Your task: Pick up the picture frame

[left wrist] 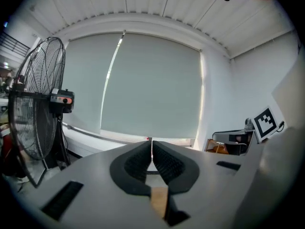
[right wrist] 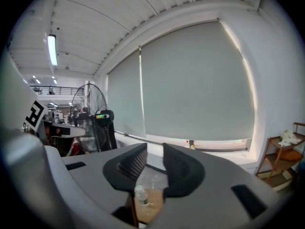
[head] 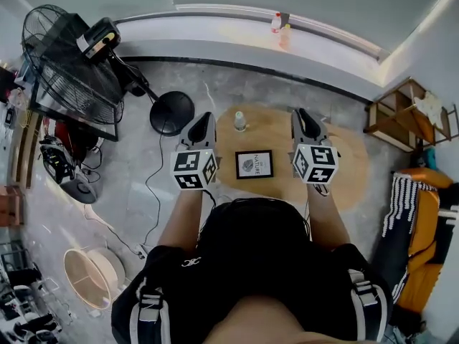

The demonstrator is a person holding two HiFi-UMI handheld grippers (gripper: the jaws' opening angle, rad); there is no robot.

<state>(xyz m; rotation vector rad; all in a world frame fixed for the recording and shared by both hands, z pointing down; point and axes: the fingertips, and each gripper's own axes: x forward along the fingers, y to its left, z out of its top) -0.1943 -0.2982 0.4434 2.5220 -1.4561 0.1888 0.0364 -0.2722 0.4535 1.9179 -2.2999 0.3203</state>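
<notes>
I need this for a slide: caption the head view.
Person holds left gripper and right gripper either side of a picture frame on a round table, bottle beyond.

Pic frame (head: 254, 164) on tbl (head: 351, 170), bottle (head: 240, 121) behind

Left gripper (head: 205, 118) closed; right gripper (head: 302, 115) slightly apart

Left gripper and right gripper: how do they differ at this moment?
The left gripper has its jaws closed together; the right gripper has its jaws slightly apart. In the head view, the left gripper is to the left of the picture frame, and the right gripper is to its right. Both hold nothing.
</notes>
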